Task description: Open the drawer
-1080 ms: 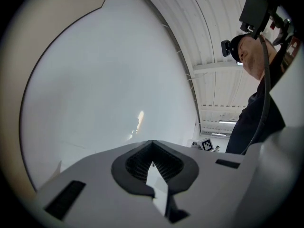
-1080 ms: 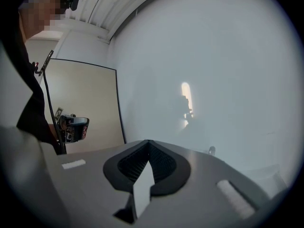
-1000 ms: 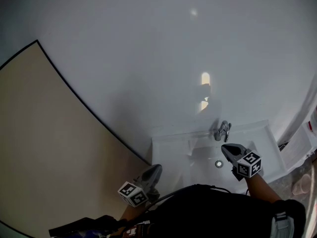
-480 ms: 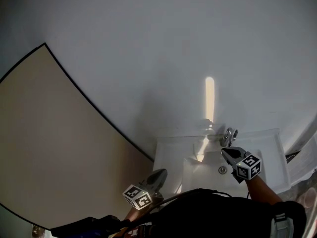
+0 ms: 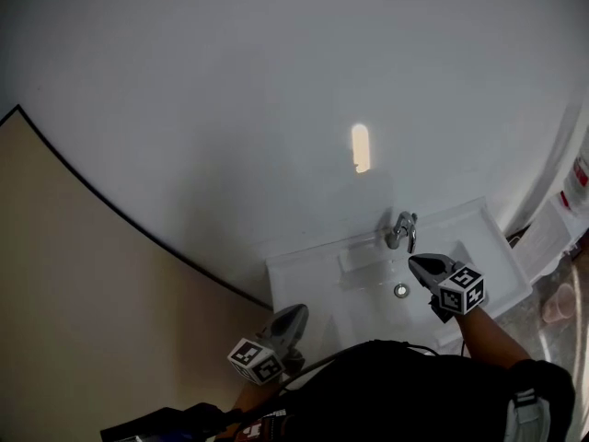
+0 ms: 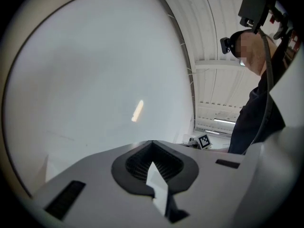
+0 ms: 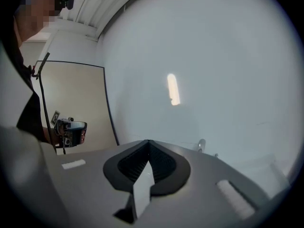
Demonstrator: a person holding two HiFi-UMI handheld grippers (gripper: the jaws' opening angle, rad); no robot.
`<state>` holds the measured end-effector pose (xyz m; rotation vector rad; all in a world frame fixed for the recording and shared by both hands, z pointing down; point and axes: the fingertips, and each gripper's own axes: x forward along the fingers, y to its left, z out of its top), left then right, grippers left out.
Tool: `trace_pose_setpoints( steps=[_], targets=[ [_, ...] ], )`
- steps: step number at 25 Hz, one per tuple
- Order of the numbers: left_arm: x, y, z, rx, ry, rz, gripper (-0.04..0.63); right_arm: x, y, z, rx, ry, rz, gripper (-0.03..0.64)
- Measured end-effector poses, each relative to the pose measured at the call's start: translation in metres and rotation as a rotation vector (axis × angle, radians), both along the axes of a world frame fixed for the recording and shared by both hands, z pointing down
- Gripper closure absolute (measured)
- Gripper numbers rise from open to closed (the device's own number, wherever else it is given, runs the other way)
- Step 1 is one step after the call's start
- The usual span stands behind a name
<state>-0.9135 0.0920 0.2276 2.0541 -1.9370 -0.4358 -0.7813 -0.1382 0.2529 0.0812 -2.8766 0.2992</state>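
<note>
Over the front edge of the sink, left gripper and right gripper hang clenched, empty; drawer unseen, probably beneath it. Rigid, sliding: grab its handle squarely.

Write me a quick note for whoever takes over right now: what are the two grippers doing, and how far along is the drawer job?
Left gripper: shut, empty, near the front left corner of the sink.
Right gripper: shut, empty, over the basin beside the drain, below the faucet.
Drawer: in no view. Only the wall, the sink and a beige panel show.
Done: nothing yet.
Left: find the drawer (perhaps under the sink), grip its front, pull it open.
</note>
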Motion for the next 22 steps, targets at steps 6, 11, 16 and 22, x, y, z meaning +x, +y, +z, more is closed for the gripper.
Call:
trace_pose_setpoints(
  steps=[6, 11, 16, 22],
  targets=[
    [0.014, -0.015, 0.024, -0.030, 0.030, 0.202, 0.604, 0.039, 0.010, 0.023, -0.012, 0.092, 0.191, 0.616],
    [0.038, -0.035, 0.044, -0.047, 0.049, 0.334, 0.604, 0.070, 0.023, 0.043, -0.038, 0.131, 0.284, 0.617],
    [0.068, -0.051, 0.049, -0.050, 0.040, 0.422, 0.604, 0.105, 0.018, 0.055, -0.056, 0.128, 0.369, 0.616],
    [0.110, -0.081, 0.051, -0.072, 0.010, 0.465, 0.604, 0.154, -0.004, 0.068, -0.069, 0.121, 0.416, 0.617]
  ],
)
